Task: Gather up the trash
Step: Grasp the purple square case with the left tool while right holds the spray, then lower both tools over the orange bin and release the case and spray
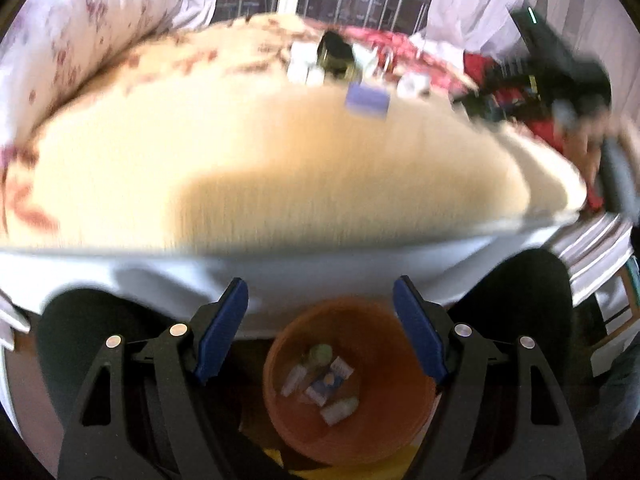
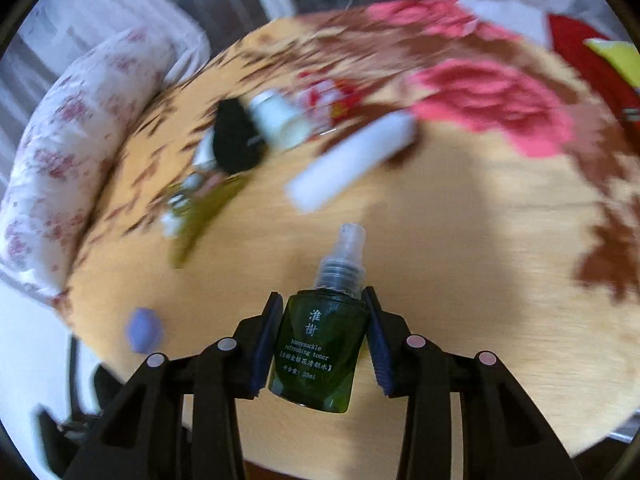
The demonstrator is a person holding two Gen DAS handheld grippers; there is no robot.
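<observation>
We judge the job partly done. Our orange bin [image 1: 352, 384] sits on the floor below the near edge of the bed [image 1: 280, 168], and it already holds about 5 small packets and bottles at its bottom. More is left on the blanket: towards the far edge a cluster with a black compact [image 2: 237, 142], a pale jar [image 2: 280, 124], a red-and-white wrapper [image 2: 326, 100], a long white tube [image 2: 352, 158] and some green-and-white pieces [image 2: 196, 204] just beside them. A small purple box [image 2: 143, 330] lies apart, near the bed's left edge in the right wrist view. Blur keeps us from counting these exactly.

Our left gripper [image 1: 320, 322] hangs above the bin with its jaws wide apart and nothing between them. Our right gripper [image 2: 322, 336] has its jaws clenched on a dark green toner bottle [image 2: 320, 352]: both blue pads press its sides, the clear spray cap pointing away from us, over the bare middle of the blanket. By our reckoning, this bottle goes to the bin next, then the far cluster.
</observation>
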